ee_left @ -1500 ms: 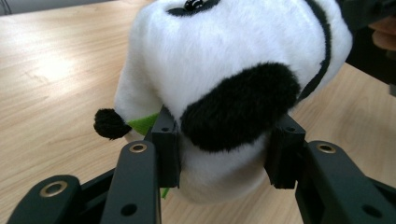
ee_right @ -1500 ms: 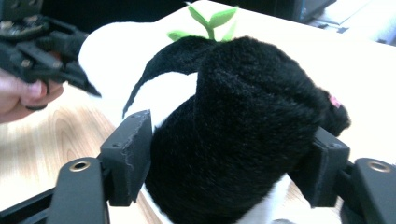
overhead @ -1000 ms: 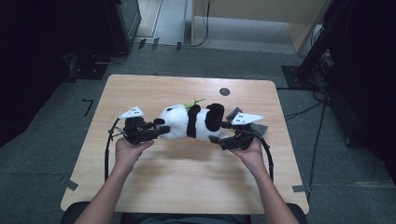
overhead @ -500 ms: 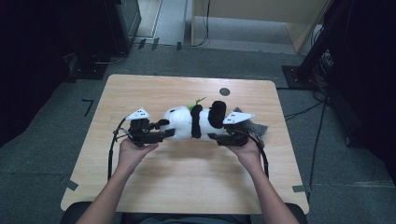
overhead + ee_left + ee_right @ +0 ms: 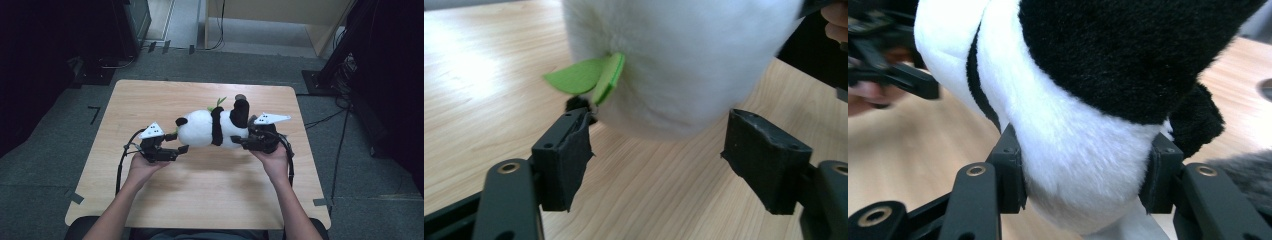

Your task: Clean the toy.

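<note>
Lying on its side across the middle of the wooden table is a plush panda, head toward the person's left, rump toward the right. The right gripper is clamping the white rump end; its jaws have just been closing, and in the right gripper view both pads are sinking into the fur. The left gripper is sitting at the head end with jaws parted; they have just been opening, and in the left gripper view the white fur is hanging between and above the pads, no longer squeezed, though one pad is grazing a dark bit beside the green felt leaf.

Judging the toy light, soft, squashy and not fragile. Fur is likely slippery over stuffing, so bite deep on a narrow, firm part: rump, limb or neck band.
</note>
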`<act>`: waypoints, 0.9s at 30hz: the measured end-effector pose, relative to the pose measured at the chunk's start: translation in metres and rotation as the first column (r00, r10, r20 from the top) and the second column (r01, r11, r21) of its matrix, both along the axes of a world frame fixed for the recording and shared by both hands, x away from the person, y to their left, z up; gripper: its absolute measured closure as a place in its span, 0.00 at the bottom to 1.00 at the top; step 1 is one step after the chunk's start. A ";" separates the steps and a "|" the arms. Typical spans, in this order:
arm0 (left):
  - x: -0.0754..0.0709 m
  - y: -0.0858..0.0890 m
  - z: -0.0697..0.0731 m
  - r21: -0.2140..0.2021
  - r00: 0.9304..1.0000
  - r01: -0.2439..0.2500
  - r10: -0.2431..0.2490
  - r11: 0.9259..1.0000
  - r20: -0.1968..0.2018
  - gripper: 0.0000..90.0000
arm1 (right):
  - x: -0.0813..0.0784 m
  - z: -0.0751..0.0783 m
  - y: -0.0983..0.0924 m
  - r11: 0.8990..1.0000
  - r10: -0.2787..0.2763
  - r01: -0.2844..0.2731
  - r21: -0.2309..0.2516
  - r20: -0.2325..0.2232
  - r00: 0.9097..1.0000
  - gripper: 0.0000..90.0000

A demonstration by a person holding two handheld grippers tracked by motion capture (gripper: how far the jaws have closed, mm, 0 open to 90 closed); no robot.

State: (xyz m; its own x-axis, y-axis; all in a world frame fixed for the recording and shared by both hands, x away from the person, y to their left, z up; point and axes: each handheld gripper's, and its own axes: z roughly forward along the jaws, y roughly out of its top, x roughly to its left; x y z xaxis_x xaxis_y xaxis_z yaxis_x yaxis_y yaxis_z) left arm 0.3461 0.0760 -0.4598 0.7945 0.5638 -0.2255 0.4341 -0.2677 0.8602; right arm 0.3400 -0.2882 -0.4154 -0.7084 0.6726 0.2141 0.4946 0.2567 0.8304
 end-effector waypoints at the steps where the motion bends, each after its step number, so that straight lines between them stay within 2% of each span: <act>1: -0.001 -0.001 0.000 -0.003 1.000 0.011 -0.011 1.000 0.008 0.25 | -0.001 0.001 0.001 1.000 0.015 -0.015 0.014 -0.014 1.000 0.54; 3: -0.004 -0.005 0.001 0.011 1.000 0.004 -0.005 1.000 0.029 0.25 | -0.002 0.001 0.003 0.999 0.033 -0.033 0.020 -0.024 0.999 0.54; 5: -0.005 -0.007 0.001 0.034 1.000 -0.002 0.001 0.999 0.029 0.25 | -0.003 0.000 0.007 0.998 0.056 -0.055 0.020 -0.044 0.997 0.54; 7: -0.006 -0.007 0.002 0.043 1.000 -0.014 0.013 0.999 0.021 0.36 | -0.004 -0.002 0.011 0.998 0.062 -0.061 0.014 -0.042 0.997 0.54; 9: -0.006 -0.005 0.003 0.018 1.000 -0.026 0.026 1.000 -0.001 0.49 | -0.004 -0.003 0.013 0.998 0.063 -0.063 0.013 -0.052 0.997 0.52; 10: -0.005 -0.004 0.004 0.008 1.000 -0.027 0.027 1.000 -0.010 0.60 | -0.002 -0.004 0.013 0.998 0.062 -0.060 0.025 -0.054 0.997 0.48; 11: -0.005 -0.003 0.005 0.003 0.999 -0.031 0.031 1.000 -0.012 0.60 | -0.002 -0.004 0.013 0.998 0.062 -0.060 0.025 -0.054 0.997 0.48; 12: -0.005 -0.003 0.006 -0.001 0.999 -0.032 0.032 0.999 -0.020 0.65 | -0.002 -0.004 0.013 0.998 0.060 -0.058 0.026 -0.051 0.997 0.45; 14: -0.004 0.000 0.007 -0.032 0.998 -0.032 0.030 0.999 -0.048 0.72 | -0.001 -0.005 0.011 0.999 0.046 -0.046 0.024 -0.030 0.998 0.34; 16: 0.001 0.005 0.008 -0.077 0.996 -0.031 0.025 0.997 -0.086 0.74 | 0.000 -0.006 0.010 0.998 0.049 -0.048 0.032 -0.023 0.999 0.32; 18: 0.003 0.011 0.010 -0.097 0.995 -0.040 0.030 0.994 -0.096 0.74 | -0.001 -0.007 0.005 0.997 0.053 -0.052 0.057 -0.002 0.999 0.31; 20: 0.004 0.018 0.013 -0.109 0.993 -0.059 0.048 0.992 -0.106 0.75 | -0.002 -0.007 0.003 0.997 0.058 -0.059 0.041 0.014 0.998 0.33; 23: 0.007 0.027 0.016 -0.160 0.989 -0.091 0.070 0.983 -0.134 0.75 | -0.003 -0.011 0.002 0.997 0.070 -0.071 0.022 0.027 0.997 0.32; 26: 0.008 0.029 0.018 -0.200 0.987 -0.099 0.071 0.975 -0.144 0.75 | -0.002 -0.020 0.006 0.996 0.094 -0.094 0.004 0.015 0.995 0.32; 27: 0.008 0.029 0.019 -0.210 0.986 -0.099 0.068 0.973 -0.151 0.75 | 0.000 -0.026 0.009 0.993 0.113 -0.114 -0.010 -0.006 0.994 0.33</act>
State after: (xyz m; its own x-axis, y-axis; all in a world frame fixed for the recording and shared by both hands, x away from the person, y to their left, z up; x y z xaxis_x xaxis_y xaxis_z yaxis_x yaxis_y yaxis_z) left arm 0.3539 0.1052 -0.4409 0.6982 0.5519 -0.4560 0.5683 -0.0399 0.8219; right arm 0.3402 -0.2787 -0.4414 -0.7791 0.5900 0.2120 0.4665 0.3197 0.8247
